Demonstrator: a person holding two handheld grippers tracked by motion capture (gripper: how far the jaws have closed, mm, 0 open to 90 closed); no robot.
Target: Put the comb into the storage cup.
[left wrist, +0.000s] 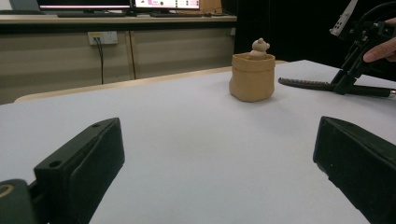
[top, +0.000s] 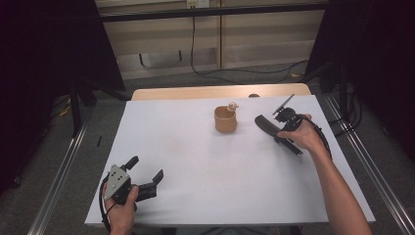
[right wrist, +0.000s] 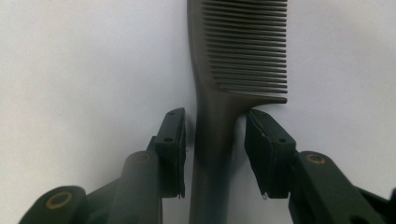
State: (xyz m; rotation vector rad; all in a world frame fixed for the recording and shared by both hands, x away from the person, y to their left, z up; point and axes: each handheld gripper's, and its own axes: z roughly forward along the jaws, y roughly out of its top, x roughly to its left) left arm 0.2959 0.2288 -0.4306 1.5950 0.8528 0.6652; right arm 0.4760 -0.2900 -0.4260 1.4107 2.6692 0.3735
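Near the table's (top: 205, 196) right edge, toward the far corner, your right gripper (right wrist: 215, 149) straddles the handle of the dark comb (right wrist: 233, 70) lying flat there, jaws partly open with a slim gap on each side, pads not yet pressing. By the near left corner, your left gripper (top: 147, 181) rests wide open, holding nothing.

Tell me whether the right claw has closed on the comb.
Not yet: the right claw straddles the comb handle, with a gap visible beside each pad.
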